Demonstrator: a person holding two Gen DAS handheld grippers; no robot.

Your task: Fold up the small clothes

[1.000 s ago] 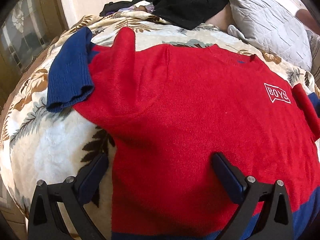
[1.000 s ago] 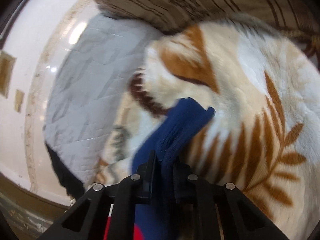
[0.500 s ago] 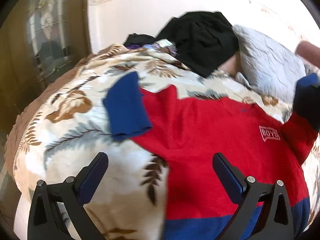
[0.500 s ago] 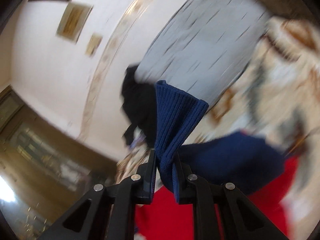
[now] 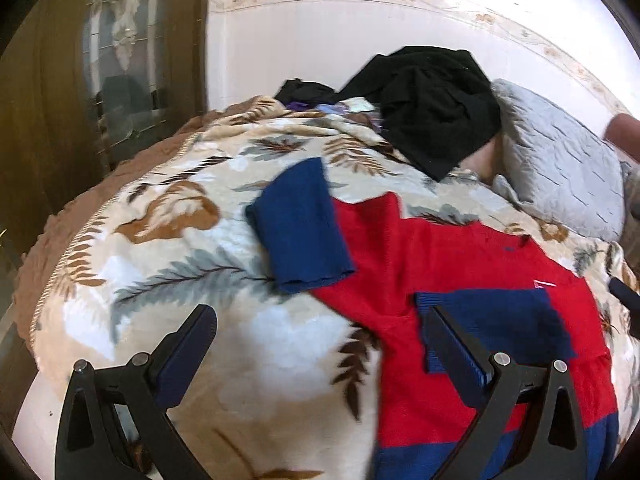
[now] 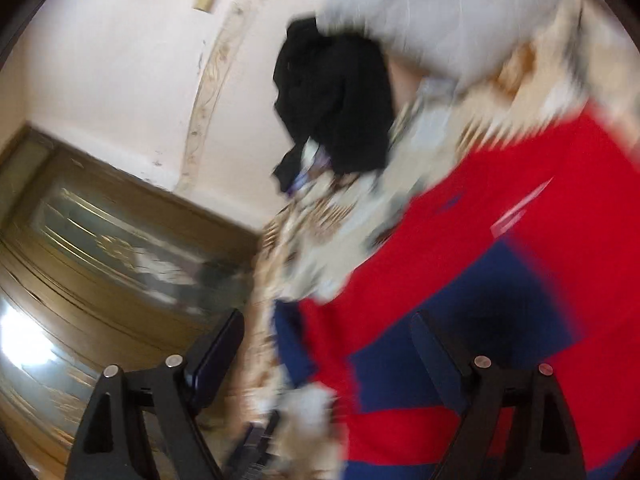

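Right gripper (image 6: pixel 326 344) jaws opening, nothing between them; the blue cuff (image 5: pixel 496 320) lies folded across the red sweater (image 5: pixel 420 248) on the bed blanket (image 5: pixel 180 272). Left gripper (image 5: pixel 320 344) is wide open and empty. Next, probably the other sleeve (image 5: pixel 300 224): pinch the cuff and lay it flat across the chest.

bright daylight fills both round, bent-edged pictures; the left one is mostly sharp, the right one is smeared with blur.
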